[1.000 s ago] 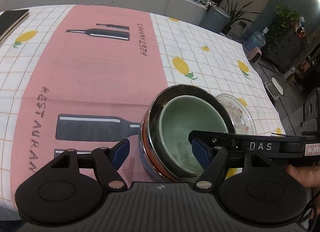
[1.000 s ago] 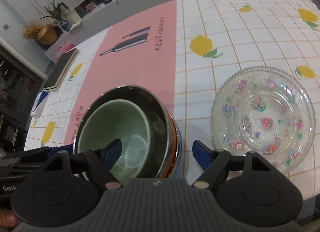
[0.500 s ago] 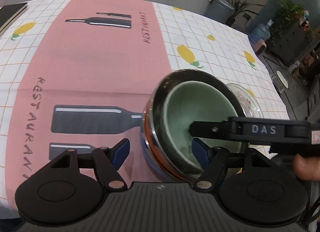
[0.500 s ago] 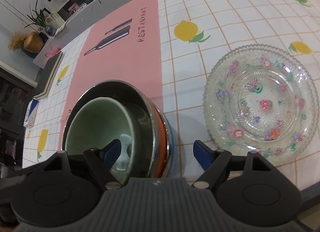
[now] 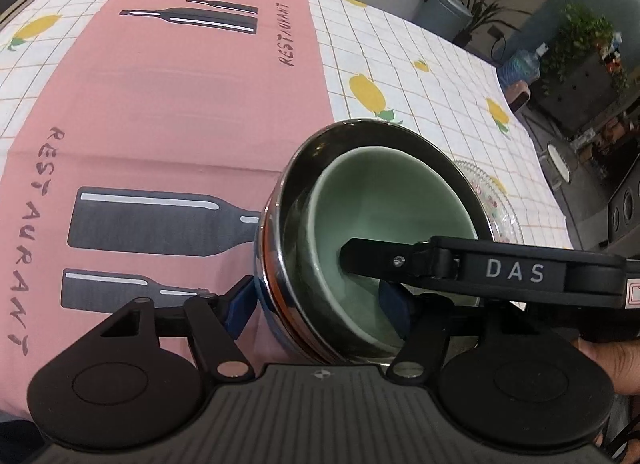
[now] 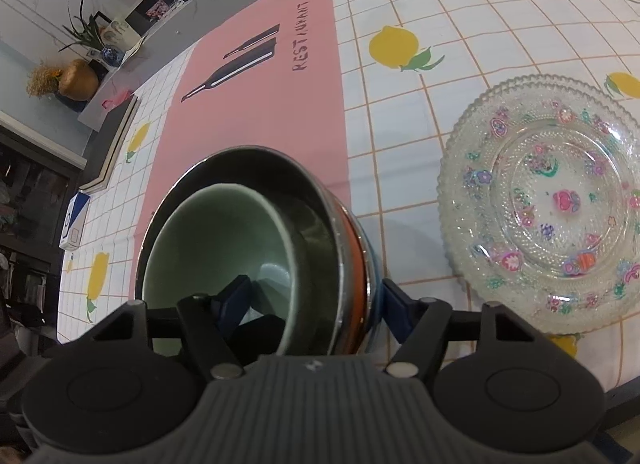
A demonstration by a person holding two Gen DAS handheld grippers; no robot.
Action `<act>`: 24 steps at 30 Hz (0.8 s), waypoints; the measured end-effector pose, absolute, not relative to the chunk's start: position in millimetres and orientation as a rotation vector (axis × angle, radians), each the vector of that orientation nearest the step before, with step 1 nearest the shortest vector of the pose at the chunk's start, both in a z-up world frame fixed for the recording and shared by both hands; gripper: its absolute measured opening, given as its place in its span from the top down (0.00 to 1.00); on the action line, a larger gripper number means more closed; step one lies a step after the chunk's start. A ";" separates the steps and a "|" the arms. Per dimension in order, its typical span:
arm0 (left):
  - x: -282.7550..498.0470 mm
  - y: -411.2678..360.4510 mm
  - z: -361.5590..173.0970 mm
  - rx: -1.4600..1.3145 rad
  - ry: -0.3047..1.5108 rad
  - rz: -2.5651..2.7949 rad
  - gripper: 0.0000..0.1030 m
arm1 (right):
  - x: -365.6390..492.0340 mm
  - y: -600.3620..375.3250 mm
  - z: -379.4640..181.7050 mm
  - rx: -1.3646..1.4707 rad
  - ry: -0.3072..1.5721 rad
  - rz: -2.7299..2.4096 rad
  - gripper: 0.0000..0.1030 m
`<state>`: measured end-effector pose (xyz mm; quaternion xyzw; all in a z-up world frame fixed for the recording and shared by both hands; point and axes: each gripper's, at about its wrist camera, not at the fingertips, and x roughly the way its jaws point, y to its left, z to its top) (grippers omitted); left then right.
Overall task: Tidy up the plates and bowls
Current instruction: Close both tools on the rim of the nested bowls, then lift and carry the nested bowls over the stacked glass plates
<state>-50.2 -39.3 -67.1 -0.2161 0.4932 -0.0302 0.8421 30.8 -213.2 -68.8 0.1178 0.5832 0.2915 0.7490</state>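
A pale green bowl (image 5: 384, 200) sits inside a steel bowl (image 5: 288, 200), stacked on an orange and a blue bowl (image 6: 370, 260) on the tablecloth. My left gripper (image 5: 320, 304) is open and straddles the near left wall of the stack, one finger outside, one inside. My right gripper (image 6: 316, 300) is open and straddles the near right wall the same way; its arm (image 5: 480, 268) crosses over the green bowl in the left wrist view. A clear glass plate with flower prints (image 6: 548, 200) lies to the right of the stack.
The tablecloth has a pink printed strip (image 5: 180, 96) and white lemon-check cloth (image 6: 460, 24). A dark book (image 6: 116, 140) and a small blue box (image 6: 74, 224) lie at the far left edge. The table's front edge runs just below the plate.
Both grippers have moved forward and down onto the bowl stack; their fingers now straddle its walls. The right gripper's arm reaches further over the green bowl.
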 end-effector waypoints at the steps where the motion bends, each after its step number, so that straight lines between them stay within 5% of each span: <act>1: -51.0 -38.0 -67.2 -0.465 1.039 -0.060 0.29 | 31.8 -214.8 -69.1 0.268 1.279 0.634 0.37; 11: -52.0 -23.1 -65.2 -0.566 1.030 -0.023 0.38 | 33.7 -226.1 -68.0 0.341 1.286 0.629 0.50; 24: -48.8 -23.2 -48.1 -0.533 1.001 -0.008 0.42 | 33.6 -227.2 -56.6 0.364 1.254 0.645 0.50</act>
